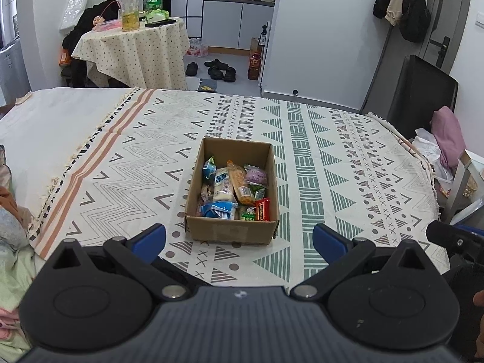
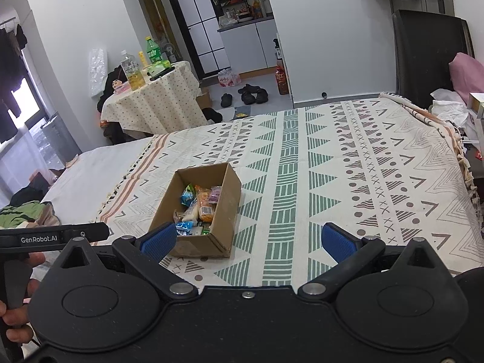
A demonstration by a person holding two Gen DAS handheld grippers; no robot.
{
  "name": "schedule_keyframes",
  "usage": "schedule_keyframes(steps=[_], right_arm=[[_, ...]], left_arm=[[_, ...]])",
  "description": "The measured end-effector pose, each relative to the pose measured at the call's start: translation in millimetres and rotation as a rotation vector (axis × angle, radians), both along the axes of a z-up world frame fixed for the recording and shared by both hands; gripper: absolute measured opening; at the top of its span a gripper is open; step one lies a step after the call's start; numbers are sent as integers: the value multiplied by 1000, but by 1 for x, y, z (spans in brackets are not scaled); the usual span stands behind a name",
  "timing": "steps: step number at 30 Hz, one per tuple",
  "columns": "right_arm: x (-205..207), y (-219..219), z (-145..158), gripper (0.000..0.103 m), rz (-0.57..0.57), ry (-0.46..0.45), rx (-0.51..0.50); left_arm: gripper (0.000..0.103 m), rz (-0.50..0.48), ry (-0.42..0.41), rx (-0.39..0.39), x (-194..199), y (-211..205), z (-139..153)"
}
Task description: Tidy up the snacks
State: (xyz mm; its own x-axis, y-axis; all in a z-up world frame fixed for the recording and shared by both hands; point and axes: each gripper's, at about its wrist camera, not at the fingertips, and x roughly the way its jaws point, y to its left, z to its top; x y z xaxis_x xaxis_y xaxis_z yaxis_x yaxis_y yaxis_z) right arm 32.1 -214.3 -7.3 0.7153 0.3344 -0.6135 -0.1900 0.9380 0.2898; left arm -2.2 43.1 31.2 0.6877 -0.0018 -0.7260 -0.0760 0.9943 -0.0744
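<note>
Snacks all sit in the box on the bed — both tongs wide open, empty; seemingly done.

A lived-in studio flat: patterned bedspread, clothed side table, kitchenette, shoes by the door.

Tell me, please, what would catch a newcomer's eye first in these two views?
An open cardboard box packed with colourful wrapped snacks sits mid-bed on a patterned blanket. Both grippers, left gripper and right gripper, hover before it with fingers spread wide, holding nothing.
</note>
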Motion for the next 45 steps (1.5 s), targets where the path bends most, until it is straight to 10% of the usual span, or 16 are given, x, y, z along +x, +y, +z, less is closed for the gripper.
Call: schedule_keyframes(steps=[45], right_arm=[[-5, 5, 3, 103, 30, -4, -13]], left_arm=[[103, -10, -13, 8, -8, -3, 6]])
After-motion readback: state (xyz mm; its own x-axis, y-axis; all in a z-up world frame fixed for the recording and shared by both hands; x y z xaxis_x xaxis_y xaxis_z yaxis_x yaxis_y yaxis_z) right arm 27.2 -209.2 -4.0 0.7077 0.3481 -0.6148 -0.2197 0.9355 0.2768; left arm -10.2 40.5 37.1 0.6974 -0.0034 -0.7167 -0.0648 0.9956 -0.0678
